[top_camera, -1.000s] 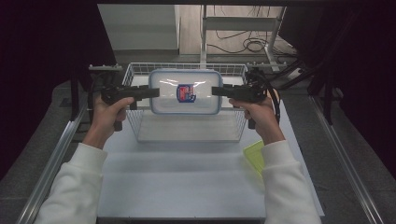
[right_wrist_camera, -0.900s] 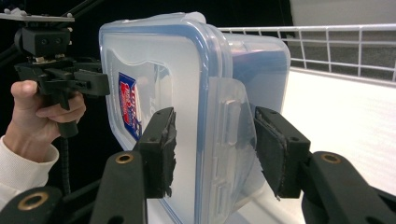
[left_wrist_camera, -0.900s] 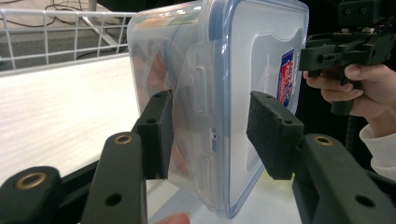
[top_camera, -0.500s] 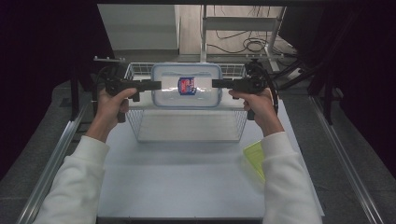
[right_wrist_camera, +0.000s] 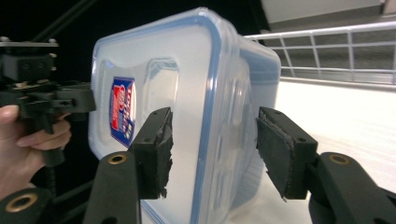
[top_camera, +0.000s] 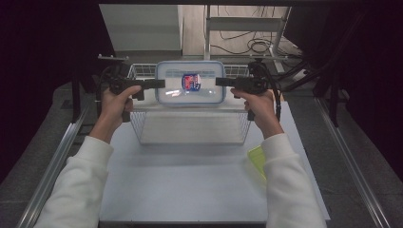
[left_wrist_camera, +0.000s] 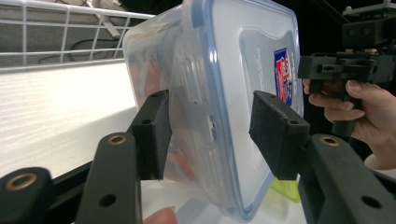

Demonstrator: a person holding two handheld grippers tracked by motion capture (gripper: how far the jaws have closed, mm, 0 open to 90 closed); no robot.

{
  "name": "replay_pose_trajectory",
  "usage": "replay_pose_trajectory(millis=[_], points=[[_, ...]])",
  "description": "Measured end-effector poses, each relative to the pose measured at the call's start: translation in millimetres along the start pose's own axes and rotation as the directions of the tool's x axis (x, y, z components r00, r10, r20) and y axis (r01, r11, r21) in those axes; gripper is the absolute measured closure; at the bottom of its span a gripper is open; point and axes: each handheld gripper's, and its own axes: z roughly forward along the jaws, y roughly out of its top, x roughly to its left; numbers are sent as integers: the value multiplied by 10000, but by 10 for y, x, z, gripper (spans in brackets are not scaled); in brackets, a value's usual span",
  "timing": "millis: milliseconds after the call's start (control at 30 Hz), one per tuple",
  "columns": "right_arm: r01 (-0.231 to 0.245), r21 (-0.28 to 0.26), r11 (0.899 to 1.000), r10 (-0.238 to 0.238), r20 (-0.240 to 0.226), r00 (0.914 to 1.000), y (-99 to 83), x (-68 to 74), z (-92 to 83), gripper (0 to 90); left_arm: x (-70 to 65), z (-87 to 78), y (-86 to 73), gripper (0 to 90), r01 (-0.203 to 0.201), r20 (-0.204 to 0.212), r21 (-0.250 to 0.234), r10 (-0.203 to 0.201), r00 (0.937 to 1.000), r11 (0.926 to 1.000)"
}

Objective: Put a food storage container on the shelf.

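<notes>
- Left tongs [top_camera: 159, 84] and right tongs [top_camera: 221, 81] straddle the lidded container's [top_camera: 190, 83] short ends, jaws just opening, pads clear, released.
- Container sits over the wire basket's [top_camera: 190, 128] far edge, mid-surface [top_camera: 180, 190].

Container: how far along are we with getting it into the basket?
Done: the lidded container sits level at the far end of the wire basket. In hand: release. The right gripper has just been opening, and the left gripper shows a gap at its lid-side pad, with the container between both pairs of jaws. Left: probably backing both grippers off. Whether it rests on the basket I can't tell.
</notes>
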Motion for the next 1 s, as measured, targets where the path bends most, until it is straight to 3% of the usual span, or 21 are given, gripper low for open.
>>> replay_pose_trajectory(millis=[167, 233, 267, 300, 333, 433, 533, 600, 633, 667, 767, 800, 833, 867, 1000], points=[[-51, 199, 9998, 40, 538, 9985, -15, 14, 43, 445, 34, 32, 1, 467, 203, -241, 21, -203, 9995, 9998], [-54, 223, 9997, 37, 723, 9974, -18, 26, 54, 423, 52, 56, -5, 440, 232, -562, 150, -223, 9982, 9996], [22, 316, 9995, -54, 1031, 9947, -20, 27, 66, 427, 71, 65, -11, 447, 422, -390, 82, -418, 9984, 9991], [-242, 285, 9993, 216, 893, 9958, -32, 8, 75, 432, 77, 70, -13, 400, 459, -482, 79, -455, 9978, 9989], [-316, 237, 9992, 294, 907, 9954, -38, 3, 69, 431, 85, 64, -13, 369, 622, -841, -30, -623, 9945, 9981], [-235, 257, 9994, 211, 883, 9959, -56, 10, 38, 408, 100, 44, -12, 320, 737, -1113, -158, -750, 9910, 9972], [-196, 72, 9998, 189, 826, 9964, -61, 19, -17, 400, 88, -27, -15, 312, 563, -1359, -369, -608, 9889, 9977], [-115, -43, 9999, 118, 714, 9974, -64, 32, -84, 401, 41, -92, -30, 331, 312, -1328, -427, -366, 9905, 9986], [79, -48, 10000, -76, 688, 9976, -79, 46, -148, 407, -37, -157, -67, 396, -93, -1336, -369, 43, 9910, 9993], [79, -48, 10000, -76, 688, 9976, -79, 46, -148, 407, -37, -157, -67, 417, -93, -1336, -369, 43, 9910, 9993], [338, -31, 9994, -335, 609, 9976, -125, 76, -226, 409, -187, -242, -165, 473, -777, -1213, -223, 745, 9898, 9967], [389, -13, 9992, -388, 586, 9975, -148, 88, -248, 408, -246, -261, -206, 502, -1040, -1203, -131, 1016, 9875, 9945], [460, 9, 9989, -460, 525, 9976, -204, 106, -284, 401, -302, -269, -247, 595, -1321, -1190, 62, 1319, 9841, 9912], [460, 9, 9989, -460, 525, 9976, -204, 106, -284, 401, -350, -270, -290, 595, -1555, -1128, 273, 1576, 9810, 9875], [708, 225, 9972, -717, 442, 9964, -398, 123, -322, 368, -471, -185, -445, 831, -2213, -863, 1056, 2306, 9692, 9695]])
